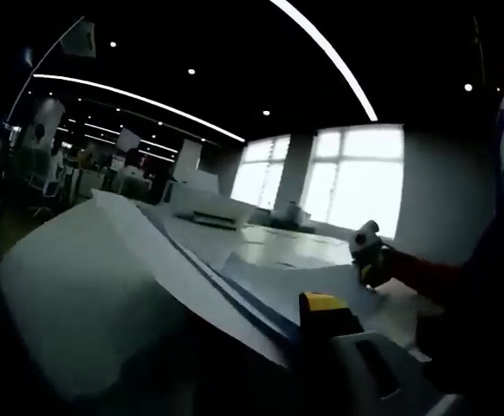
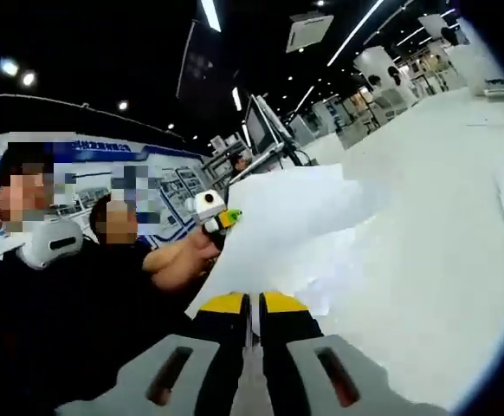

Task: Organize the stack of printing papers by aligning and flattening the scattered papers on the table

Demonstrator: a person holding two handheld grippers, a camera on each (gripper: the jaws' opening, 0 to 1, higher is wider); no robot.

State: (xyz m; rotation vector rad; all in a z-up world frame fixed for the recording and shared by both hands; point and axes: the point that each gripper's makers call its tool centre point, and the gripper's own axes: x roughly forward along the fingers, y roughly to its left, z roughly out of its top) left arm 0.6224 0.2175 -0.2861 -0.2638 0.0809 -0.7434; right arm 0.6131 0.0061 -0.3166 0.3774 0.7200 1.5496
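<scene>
In the right gripper view my right gripper (image 2: 252, 305) rises from the bottom with its yellow-tipped jaws drawn nearly together, only a thin slit between them; they pinch the near edge of a sheet from the stack of printing papers (image 2: 291, 217), which lifts up and away from the tips; just past the sheet's left edge my left gripper (image 2: 223, 218) meets the same paper at its yellow end, though I cannot tell from here how far its jaws are parted; under and to the right lies the white table (image 2: 425, 260); at the left two people in dark clothes sit close by.

In the left gripper view one yellow-tipped jaw of my left gripper (image 1: 325, 303) shows at the bottom, pressed against the papers (image 1: 87, 286), which bulge large at the left and fan toward the right; whether the jaws grip them I cannot tell; beyond, my right gripper (image 1: 366, 270) touches the sheets' far edge; farther off stand bright windows (image 1: 356, 173).
</scene>
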